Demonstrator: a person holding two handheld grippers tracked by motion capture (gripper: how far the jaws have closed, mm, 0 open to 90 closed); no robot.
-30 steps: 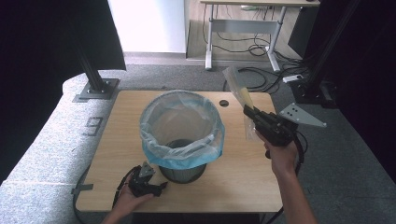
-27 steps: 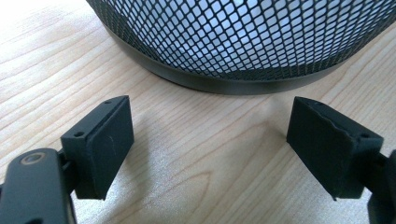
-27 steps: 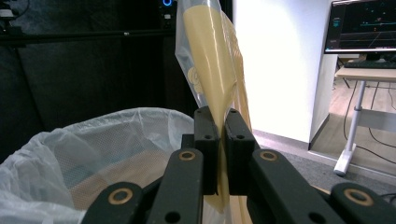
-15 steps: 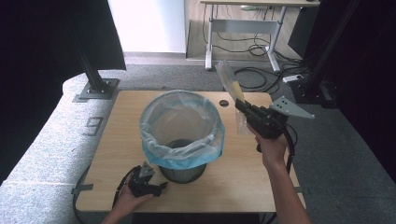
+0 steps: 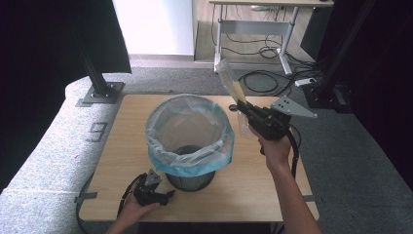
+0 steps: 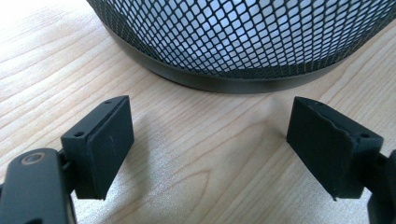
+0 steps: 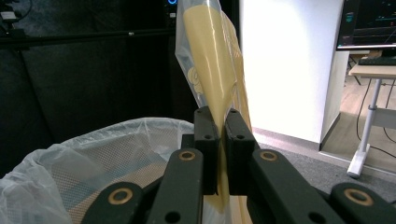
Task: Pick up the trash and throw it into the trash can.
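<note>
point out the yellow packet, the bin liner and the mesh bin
yellow packet (image 7: 210, 60), right gripper view, on its yellow middle above the shut jaws.
bin liner (image 5: 191, 161), high view, on the blue fold over the front rim.
mesh bin (image 6: 243, 32), left gripper view, on its mesh wall above the base ring.

A light wooden bench (image 5: 117, 146) carries a black mesh bin (image 5: 191, 176) with a pale blue liner (image 5: 195, 165), standing near its middle.
</note>
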